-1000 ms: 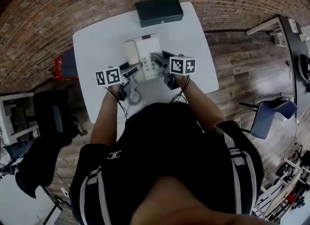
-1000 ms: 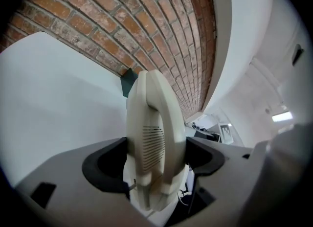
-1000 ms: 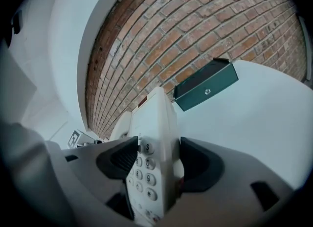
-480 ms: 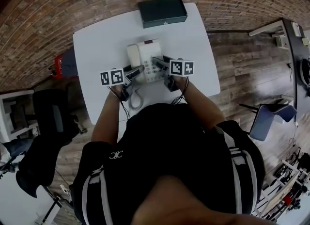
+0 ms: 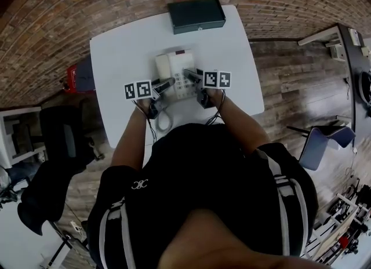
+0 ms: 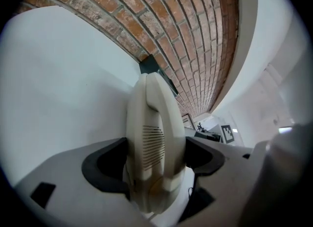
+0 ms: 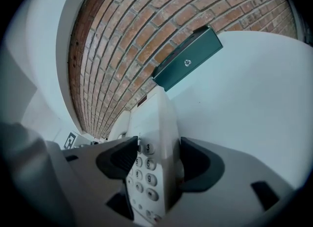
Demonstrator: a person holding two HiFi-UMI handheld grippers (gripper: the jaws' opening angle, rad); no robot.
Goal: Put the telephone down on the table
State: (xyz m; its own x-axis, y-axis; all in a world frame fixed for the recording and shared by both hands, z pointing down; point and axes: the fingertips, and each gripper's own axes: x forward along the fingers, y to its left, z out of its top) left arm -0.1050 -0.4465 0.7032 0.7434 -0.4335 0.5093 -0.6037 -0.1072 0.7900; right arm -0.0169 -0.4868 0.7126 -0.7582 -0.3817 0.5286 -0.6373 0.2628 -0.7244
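Note:
A cream telephone (image 5: 175, 72) with its handset on the left side is held between both grippers over the middle of the white table (image 5: 122, 47). My left gripper (image 5: 164, 84) is shut on the handset side (image 6: 154, 123), its dark jaws pressing both flanks. Across from it, my right gripper (image 5: 191, 76) is shut on the keypad side (image 7: 156, 123), with number keys (image 7: 144, 172) showing between the jaws. The coiled cord (image 5: 164, 120) hangs toward the table's near edge. Whether the telephone's base touches the table cannot be told.
A dark green box (image 5: 196, 14) lies at the table's far edge by the brick wall. A red object (image 5: 71, 78) sits left of the table, a black chair (image 5: 64, 140) at lower left, and a blue chair (image 5: 324, 140) at right.
Both grippers with the telephone have drifted slightly toward the person, and the telephone looks a little smaller, as if lower. Both grips are unchanged.

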